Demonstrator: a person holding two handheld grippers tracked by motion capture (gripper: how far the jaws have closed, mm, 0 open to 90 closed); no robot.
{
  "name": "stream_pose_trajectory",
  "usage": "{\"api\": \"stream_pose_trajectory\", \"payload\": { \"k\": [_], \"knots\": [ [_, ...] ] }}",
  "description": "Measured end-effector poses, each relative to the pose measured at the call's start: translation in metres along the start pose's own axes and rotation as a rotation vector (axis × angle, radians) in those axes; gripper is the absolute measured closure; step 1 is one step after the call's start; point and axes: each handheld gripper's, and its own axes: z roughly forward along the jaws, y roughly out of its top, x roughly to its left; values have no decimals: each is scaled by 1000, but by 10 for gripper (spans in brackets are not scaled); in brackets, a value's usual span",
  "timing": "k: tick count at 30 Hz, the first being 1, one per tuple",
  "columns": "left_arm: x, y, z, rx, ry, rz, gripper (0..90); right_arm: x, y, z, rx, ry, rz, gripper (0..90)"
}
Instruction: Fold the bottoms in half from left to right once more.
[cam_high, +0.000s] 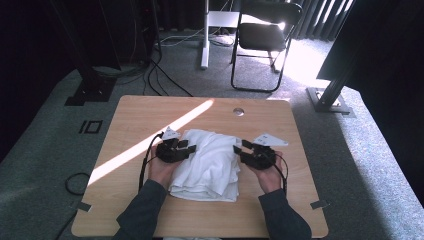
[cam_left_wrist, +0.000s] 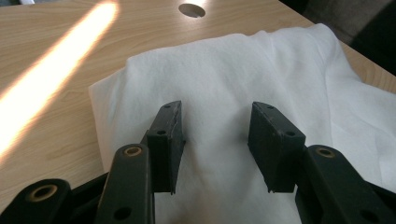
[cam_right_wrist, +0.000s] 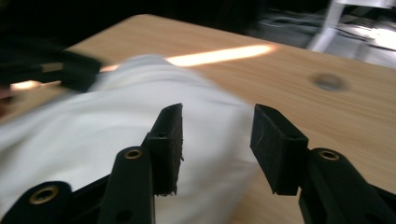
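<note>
Both the left gripper (cam_left_wrist: 215, 140) and right gripper (cam_right_wrist: 217, 140) hung open, empty, over the folded white cloth (cam_high: 210, 162), best pinched at matching edges.

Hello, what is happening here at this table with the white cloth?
A person sits at a wooden table with a two-jaw gripper in each hand, working on a folded white cloth that lies in the middle. The left gripper is over the cloth's left part, and the right gripper is at its right edge. Both have their jaws apart with nothing pinched between them, so the cloth lies free on the table at this moment.
</note>
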Motion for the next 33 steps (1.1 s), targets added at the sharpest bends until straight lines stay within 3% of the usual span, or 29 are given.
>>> {"api": "stream_pose_trajectory", "payload": {
  "k": [2, 4, 7, 8, 11, 14, 20, 25, 28, 30, 33],
  "knots": [
    [-1, 0, 2, -1, 3, -4, 554, 16, -2, 9, 44, 57, -45, 535],
    [-1, -1, 2, 1, 3, -6, 554, 26, -8, 24, 103, 37, -100, 564],
    [0, -2, 2, -6, 2, -13, 552, 25, -15, 36, 161, 43, -99, 866],
    [0, -3, 2, -10, 2, -19, 546, 24, -15, 35, 156, 38, -99, 887],
    [2, -5, 2, -17, 0, -32, 533, 17, -12, 18, 110, 61, -75, 892],
    [3, -7, 1, -26, -4, -48, 522, 10, -9, 2, 80, 61, -81, 895],
    [-1, -8, 7, -3, -12, -25, 521, 0, -10, -17, 22, 91, -39, 894],
    [-2, -9, 10, 2, -5, -34, 521, -11, -16, -25, 15, 71, -10, 896],
    [-4, -11, 14, 24, 11, -14, 522, -18, -20, -29, 19, 45, 13, 895],
    [-4, -12, 16, 30, 12, -15, 521, -23, -25, -27, 71, -8, -9, 896],
    [-2, -15, 18, 34, 3, -23, 520, -30, -32, -25, 112, -27, 14, 895]
  ]
}}
